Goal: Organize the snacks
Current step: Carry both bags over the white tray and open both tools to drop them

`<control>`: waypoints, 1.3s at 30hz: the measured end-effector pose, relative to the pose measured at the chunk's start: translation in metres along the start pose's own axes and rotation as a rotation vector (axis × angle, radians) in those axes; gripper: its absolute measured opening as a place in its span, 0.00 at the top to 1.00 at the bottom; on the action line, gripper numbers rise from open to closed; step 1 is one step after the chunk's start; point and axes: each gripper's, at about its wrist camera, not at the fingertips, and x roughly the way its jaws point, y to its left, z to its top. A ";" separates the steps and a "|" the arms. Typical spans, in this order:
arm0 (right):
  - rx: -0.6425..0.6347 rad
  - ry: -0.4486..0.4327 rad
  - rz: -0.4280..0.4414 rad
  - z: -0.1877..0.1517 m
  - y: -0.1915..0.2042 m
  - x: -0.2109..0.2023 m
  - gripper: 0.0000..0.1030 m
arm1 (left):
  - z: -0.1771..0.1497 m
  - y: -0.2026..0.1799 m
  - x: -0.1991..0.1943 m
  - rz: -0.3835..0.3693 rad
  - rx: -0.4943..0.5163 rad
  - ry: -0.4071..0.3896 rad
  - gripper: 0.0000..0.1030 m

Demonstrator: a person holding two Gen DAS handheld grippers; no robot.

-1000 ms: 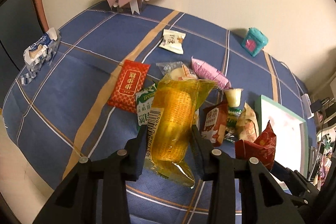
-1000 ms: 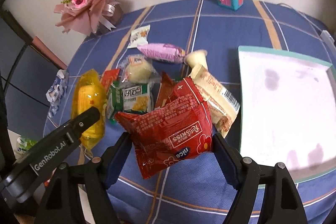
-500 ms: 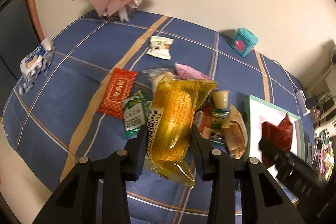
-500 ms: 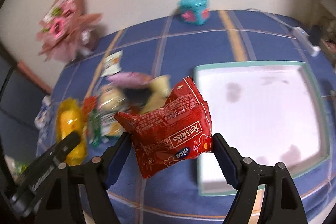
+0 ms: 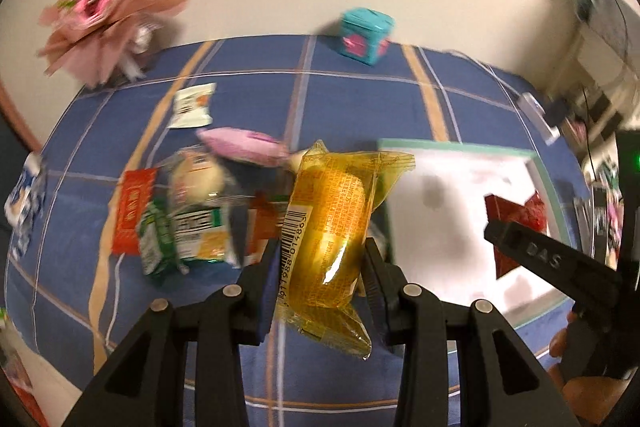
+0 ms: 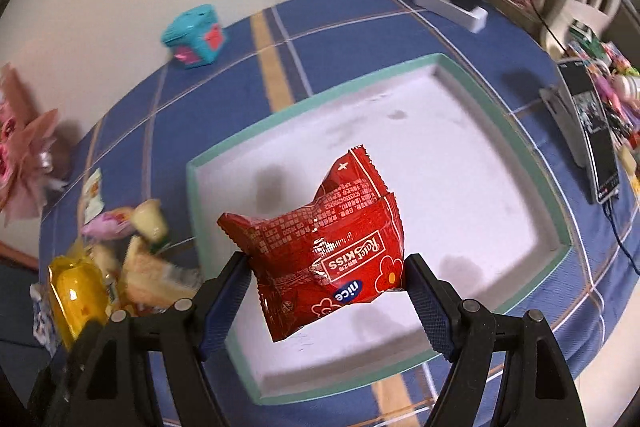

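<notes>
My left gripper (image 5: 320, 263) is shut on a yellow snack packet (image 5: 332, 227) and holds it above the table, near the left edge of the white tray (image 5: 460, 151). My right gripper (image 6: 326, 291) is shut on a red Rose Kiss packet (image 6: 324, 247) and holds it over the tray with the green rim (image 6: 440, 59); that packet also shows in the left wrist view (image 5: 516, 211). The yellow packet also shows in the right wrist view (image 6: 74, 295). Several loose snacks lie left of the tray, among them a pink packet (image 5: 244, 145), a red sachet (image 5: 134, 211) and a green packet (image 5: 160, 239).
A teal box (image 5: 366, 35) stands at the back by the wall. A pink flower bouquet (image 5: 104, 3) stands at the back left. A power strip with a charger (image 6: 452, 1) and a standing phone (image 6: 592, 131) are on the table's right side.
Both grippers have swung right with their packets. The red packet has gone from over the snack pile to over the tray. The yellow packet has come close to the tray's left edge.
</notes>
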 end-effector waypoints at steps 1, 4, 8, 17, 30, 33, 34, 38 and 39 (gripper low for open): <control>0.006 0.000 -0.010 0.002 0.001 0.003 0.22 | 0.001 -0.006 0.004 -0.002 0.016 0.008 0.61; 0.007 -0.008 -0.010 0.005 -0.006 0.007 0.22 | 0.006 -0.026 0.016 -0.005 0.055 0.033 0.61; 0.015 -0.020 -0.014 0.011 -0.010 0.009 0.22 | 0.015 -0.048 0.033 -0.010 0.098 0.049 0.60; 0.055 -0.036 -0.040 0.031 -0.025 0.019 0.21 | 0.033 -0.083 0.069 -0.035 0.137 0.067 0.60; 0.060 -0.046 -0.044 0.061 -0.034 0.041 0.21 | 0.050 -0.094 0.099 -0.021 0.152 0.077 0.60; 0.050 -0.046 -0.039 0.063 -0.032 0.043 0.20 | 0.052 -0.093 0.101 -0.022 0.146 0.074 0.60; 0.049 -0.048 -0.040 0.064 -0.031 0.043 0.19 | 0.052 -0.093 0.101 -0.021 0.146 0.073 0.60; 0.056 -0.039 -0.044 0.063 -0.031 0.042 0.16 | 0.053 -0.090 0.098 -0.018 0.134 0.081 0.40; 0.052 -0.035 -0.043 0.065 -0.032 0.043 0.16 | 0.053 -0.089 0.097 -0.017 0.130 0.082 0.40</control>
